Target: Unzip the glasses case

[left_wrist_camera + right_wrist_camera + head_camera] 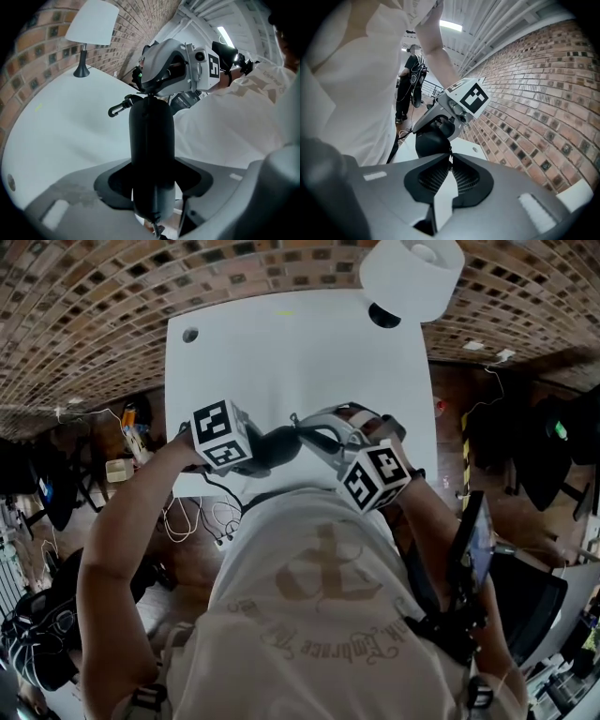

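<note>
With the left gripper (152,183) jaws clamped on the glasses case (151,136) and the right gripper (451,159) jaws pinched on its zip pull (450,153), unzipping looks barely started, and next wants a steady draw along the zip.

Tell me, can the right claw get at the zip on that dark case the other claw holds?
Probably yes: the left claw holds the glasses case up end-on to the right claw, whose jaws look pinched shut on a zip tab at its end. Nothing stands between.
</note>
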`<state>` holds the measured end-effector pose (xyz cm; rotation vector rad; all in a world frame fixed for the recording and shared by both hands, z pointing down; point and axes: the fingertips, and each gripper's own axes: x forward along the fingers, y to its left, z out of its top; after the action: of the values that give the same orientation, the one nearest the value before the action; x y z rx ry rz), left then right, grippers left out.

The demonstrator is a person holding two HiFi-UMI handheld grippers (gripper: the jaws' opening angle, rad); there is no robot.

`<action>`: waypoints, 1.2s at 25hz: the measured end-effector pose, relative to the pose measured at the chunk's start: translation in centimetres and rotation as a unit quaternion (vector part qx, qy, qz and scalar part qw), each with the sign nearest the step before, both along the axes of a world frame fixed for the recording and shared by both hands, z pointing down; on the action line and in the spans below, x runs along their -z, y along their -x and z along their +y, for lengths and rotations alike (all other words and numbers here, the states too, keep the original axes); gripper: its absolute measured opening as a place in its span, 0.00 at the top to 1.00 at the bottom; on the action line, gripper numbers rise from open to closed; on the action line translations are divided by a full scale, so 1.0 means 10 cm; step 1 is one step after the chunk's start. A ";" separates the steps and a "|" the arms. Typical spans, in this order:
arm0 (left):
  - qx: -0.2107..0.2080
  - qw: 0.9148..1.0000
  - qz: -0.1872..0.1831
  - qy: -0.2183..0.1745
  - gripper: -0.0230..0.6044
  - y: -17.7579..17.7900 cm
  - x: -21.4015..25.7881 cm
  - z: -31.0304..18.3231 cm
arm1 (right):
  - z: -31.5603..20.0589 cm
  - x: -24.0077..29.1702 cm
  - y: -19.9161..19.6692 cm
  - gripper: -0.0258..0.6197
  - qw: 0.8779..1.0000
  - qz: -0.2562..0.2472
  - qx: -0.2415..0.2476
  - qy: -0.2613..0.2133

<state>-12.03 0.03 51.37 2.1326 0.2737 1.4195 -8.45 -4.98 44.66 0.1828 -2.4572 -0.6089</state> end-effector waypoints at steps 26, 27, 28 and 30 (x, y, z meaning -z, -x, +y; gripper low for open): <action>0.014 0.994 0.096 -0.055 0.53 -0.31 0.00 -0.04 | 0.13 -0.18 -0.02 0.53 0.864 -0.184 -0.071 0.463; 0.011 0.994 0.094 -0.054 0.52 -0.32 -0.01 -0.02 | 0.14 -0.18 -0.02 0.54 0.862 -0.185 -0.071 0.466; 0.008 0.994 0.092 -0.054 0.52 -0.33 -0.03 0.00 | 0.16 -0.19 -0.03 0.54 0.862 -0.184 -0.071 0.467; 0.008 0.994 0.089 -0.055 0.52 -0.34 -0.07 0.02 | 0.19 -0.23 -0.04 0.55 0.864 -0.178 -0.070 0.467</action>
<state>-8.62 0.26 52.06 2.3503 0.2503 1.2632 -8.06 -3.13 46.97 0.0744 -2.7530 0.7691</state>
